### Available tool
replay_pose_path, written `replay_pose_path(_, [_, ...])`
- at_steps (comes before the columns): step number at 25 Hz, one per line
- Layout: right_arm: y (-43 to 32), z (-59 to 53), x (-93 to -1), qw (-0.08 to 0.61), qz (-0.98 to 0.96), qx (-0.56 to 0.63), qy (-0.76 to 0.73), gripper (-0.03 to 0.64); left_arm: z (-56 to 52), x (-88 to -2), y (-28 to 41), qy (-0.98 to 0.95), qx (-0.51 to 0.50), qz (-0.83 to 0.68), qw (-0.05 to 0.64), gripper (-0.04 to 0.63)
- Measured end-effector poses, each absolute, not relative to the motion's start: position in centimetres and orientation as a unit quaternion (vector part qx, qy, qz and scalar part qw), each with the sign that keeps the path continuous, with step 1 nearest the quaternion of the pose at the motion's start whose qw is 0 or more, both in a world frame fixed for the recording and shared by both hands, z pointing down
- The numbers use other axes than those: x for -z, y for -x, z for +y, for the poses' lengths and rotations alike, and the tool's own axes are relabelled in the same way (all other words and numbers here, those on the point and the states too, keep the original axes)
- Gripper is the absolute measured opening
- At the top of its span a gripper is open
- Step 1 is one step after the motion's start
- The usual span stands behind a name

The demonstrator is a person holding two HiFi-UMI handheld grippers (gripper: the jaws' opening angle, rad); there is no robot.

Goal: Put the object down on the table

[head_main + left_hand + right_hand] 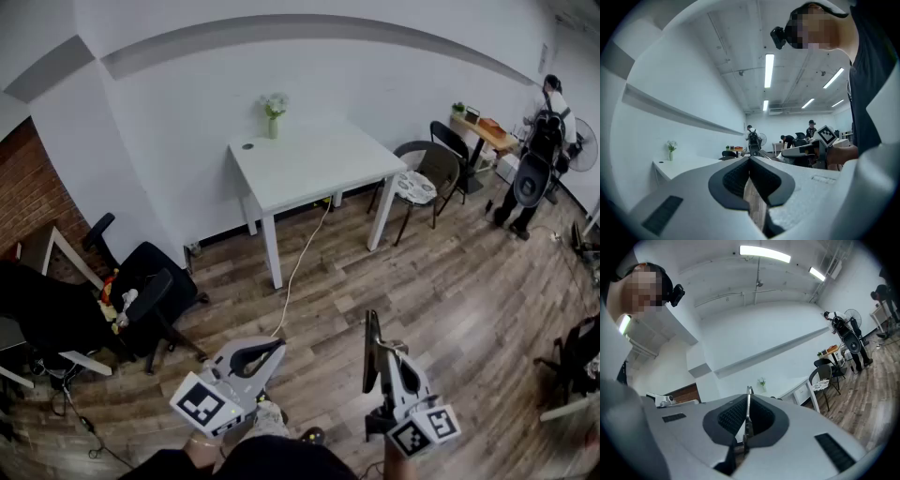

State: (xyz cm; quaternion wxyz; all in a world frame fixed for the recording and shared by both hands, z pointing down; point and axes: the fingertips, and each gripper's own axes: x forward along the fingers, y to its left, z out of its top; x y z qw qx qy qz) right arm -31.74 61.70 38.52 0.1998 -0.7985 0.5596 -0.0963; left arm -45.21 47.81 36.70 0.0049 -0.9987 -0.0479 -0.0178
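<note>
Nearest us, our left gripper [277, 347] was clenched empty — the right gripper [373, 323] pinched a thin object [748, 392]. A cable [298, 265] crossed the floor [422, 281] before the table [309, 164].

we see our left gripper [750, 160], grey jaws pressed together on nothing, and a white rectangular table [682, 167] beyond at left.

Unidentifiable thin dark object [372, 352]
</note>
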Motion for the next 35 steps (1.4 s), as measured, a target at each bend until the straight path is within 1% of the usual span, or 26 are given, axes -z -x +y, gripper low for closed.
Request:
replay_pose_path(4, [31.9, 62.2, -38.8, 0.195, 0.559, 0.097, 0.800, 0.001, 48.4, -36.8, 45.3, 0.999, 0.021, -0.049, 0.003, 0.000])
replay_pose_path(11, [32.2, 62.0, -39.4, 0.155, 0.555, 0.087, 0.813, 0.000, 48.4, -37.1, 45.5, 0.998, 0.022, -0.055, 0.002, 0.000])
replay_pose_path(16, [31.6, 61.2, -39.4, 0.142, 0.547, 0.083, 0.821, 0.000, 47.2, -37.4, 44.7, 0.998, 0.022, -0.062, 0.002, 0.000])
replay_pose_path(23, [29.8, 59.1, -39.4, 0.119, 0.534, 0.084, 0.833, 0.000, 44.6, -37.7, 41.9, 0.996, 0.016, -0.082, -0.007, 0.000])
replay_pose_path(30, [26.8, 55.5, -38.1, 0.125, 0.525, 0.069, 0.839, 0.000, 40.4, -37.4, 38.3, 0.995, 0.010, -0.095, -0.016, 0.000])
replay_pose_path(33, [25.4, 53.6, -38.3, 0.111, 0.520, 0.076, 0.844, 0.000, 38.1, -37.5, 36.9, 0.995, 0.008, -0.095, -0.020, 0.000])
replay_pose_path(35, [24.6, 52.1, -37.9, 0.114, 0.520, 0.069, 0.844, 0.000, 36.6, -37.8, 36.0, 0.995, 0.008, -0.097, -0.022, 0.000])
